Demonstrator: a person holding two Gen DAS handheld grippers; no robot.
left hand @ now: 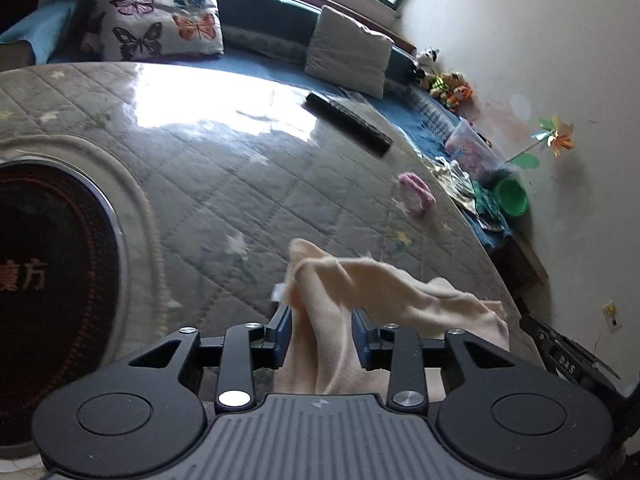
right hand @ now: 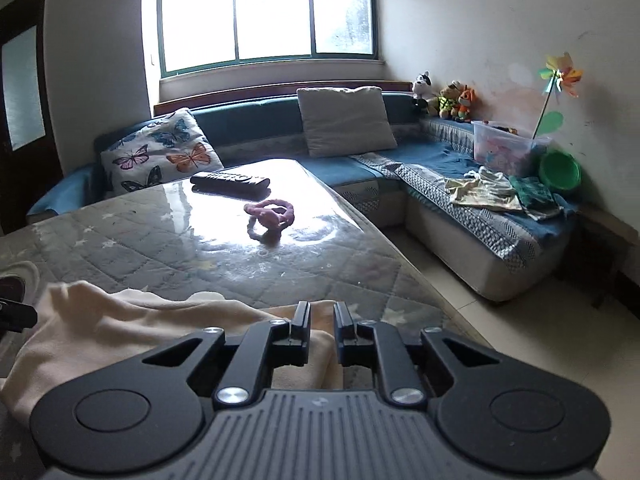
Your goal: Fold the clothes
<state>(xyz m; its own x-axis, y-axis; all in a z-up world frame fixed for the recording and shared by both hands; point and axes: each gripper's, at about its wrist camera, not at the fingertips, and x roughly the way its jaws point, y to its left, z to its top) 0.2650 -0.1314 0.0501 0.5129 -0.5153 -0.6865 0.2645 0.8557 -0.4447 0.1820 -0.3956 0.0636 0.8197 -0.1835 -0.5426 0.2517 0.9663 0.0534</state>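
Black remote control point(right hand: 230, 181) mid-frame on glossy quilted table point(right hand: 312, 268), pink scrunchie point(right hand: 272, 218) just right, butterfly cushion point(right hand: 160, 152) left, green bowl point(right hand: 559, 169) far right.

Window point(right hand: 266, 12) glare, fisheye-warped edges

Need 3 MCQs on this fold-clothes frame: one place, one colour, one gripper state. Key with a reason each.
1. Where does the remote control lie?
A. on the glass-topped table
B. on the sofa
C. on the floor

2. What colour is the cloth being handled?
A. dark blue
B. pale cream
C. green

3. How does the left gripper stand?
A. shut flat on bare table
B. out of view
C. open, cloth bunched between its fingers

Key:
1 A, it rests on the shiny tabletop near the butterfly pillow.
2 B, the fabric is pale cream in both views.
3 C, a clear gap shows on each side of the cloth between the pads.
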